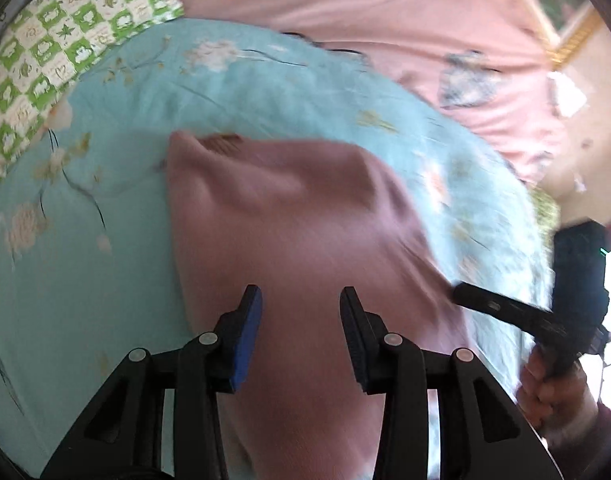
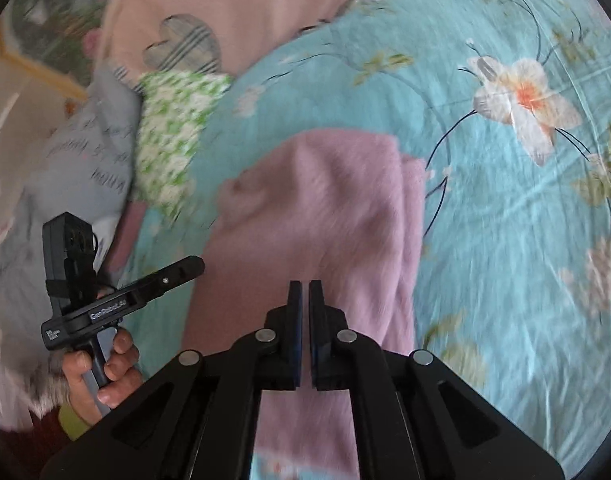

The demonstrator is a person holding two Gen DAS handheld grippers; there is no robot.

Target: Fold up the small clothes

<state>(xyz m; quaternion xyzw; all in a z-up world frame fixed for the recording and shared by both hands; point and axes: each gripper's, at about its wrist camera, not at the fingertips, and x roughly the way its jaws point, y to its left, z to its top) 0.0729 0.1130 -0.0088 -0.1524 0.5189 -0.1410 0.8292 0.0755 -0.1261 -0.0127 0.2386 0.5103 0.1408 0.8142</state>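
Note:
A small pink garment (image 1: 289, 216) lies partly folded on a light blue floral quilt (image 1: 85, 240). It also shows in the right wrist view (image 2: 325, 208). My left gripper (image 1: 301, 300) hangs over the garment's near part, open and empty. My right gripper (image 2: 305, 286) is above the garment's near edge with its jaws closed together and nothing visibly between them. The right gripper's body appears at the right edge of the left wrist view (image 1: 505, 308). The left gripper's body appears at the left of the right wrist view (image 2: 145, 284).
A green checked pillow (image 1: 53, 52) lies at the quilt's far left. A pink sheet (image 1: 405, 12) with a grey heart patch (image 2: 181, 46) covers the bed beyond. A grey printed cloth (image 2: 85, 148) and green patterned fabric (image 2: 173, 128) lie by the bed's edge.

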